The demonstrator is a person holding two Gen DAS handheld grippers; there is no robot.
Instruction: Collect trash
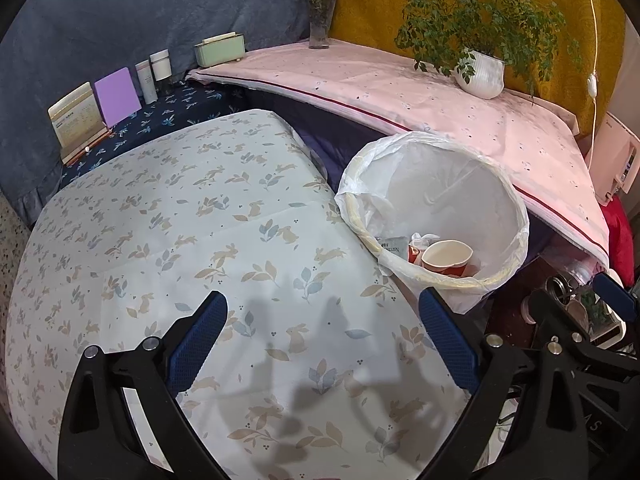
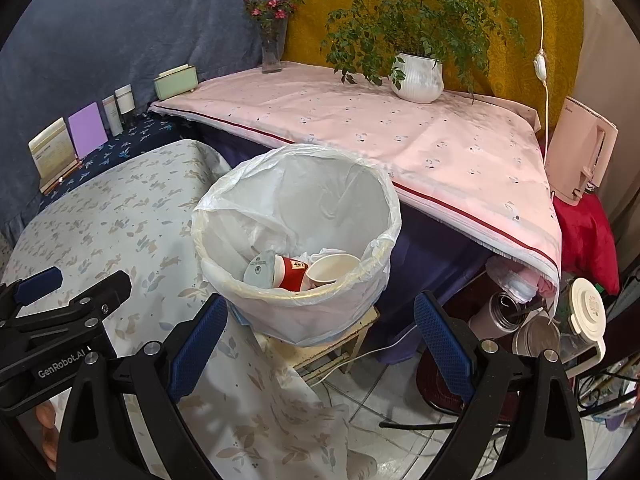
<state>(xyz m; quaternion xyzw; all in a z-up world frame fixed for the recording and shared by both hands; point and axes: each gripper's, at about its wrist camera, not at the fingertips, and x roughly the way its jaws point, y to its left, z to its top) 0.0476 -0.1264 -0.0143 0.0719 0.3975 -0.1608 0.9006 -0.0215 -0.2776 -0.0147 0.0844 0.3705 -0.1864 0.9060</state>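
Note:
A trash bin [image 1: 500,216] lined with a white plastic bag stands beside the table; it also shows in the right wrist view [image 2: 304,312]. Inside lie a red-and-white paper cup [image 1: 446,258] [image 2: 332,268], a second red cup [image 2: 290,272], a crumpled wrapper [image 2: 260,268] and tissue. My left gripper [image 1: 322,340] is open and empty above the rabbit-print tablecloth [image 1: 180,240]. My right gripper [image 2: 320,344] is open and empty, just in front of the bin. The left gripper also shows at the left edge of the right wrist view [image 2: 60,304].
A pink-clothed table [image 2: 400,132] behind the bin holds a potted plant [image 2: 418,76], a flower vase [image 2: 272,48] and a green box [image 2: 176,80]. Books and bottles [image 1: 116,100] line the back wall. Flasks, a kettle [image 2: 584,320] and cables crowd the floor at right.

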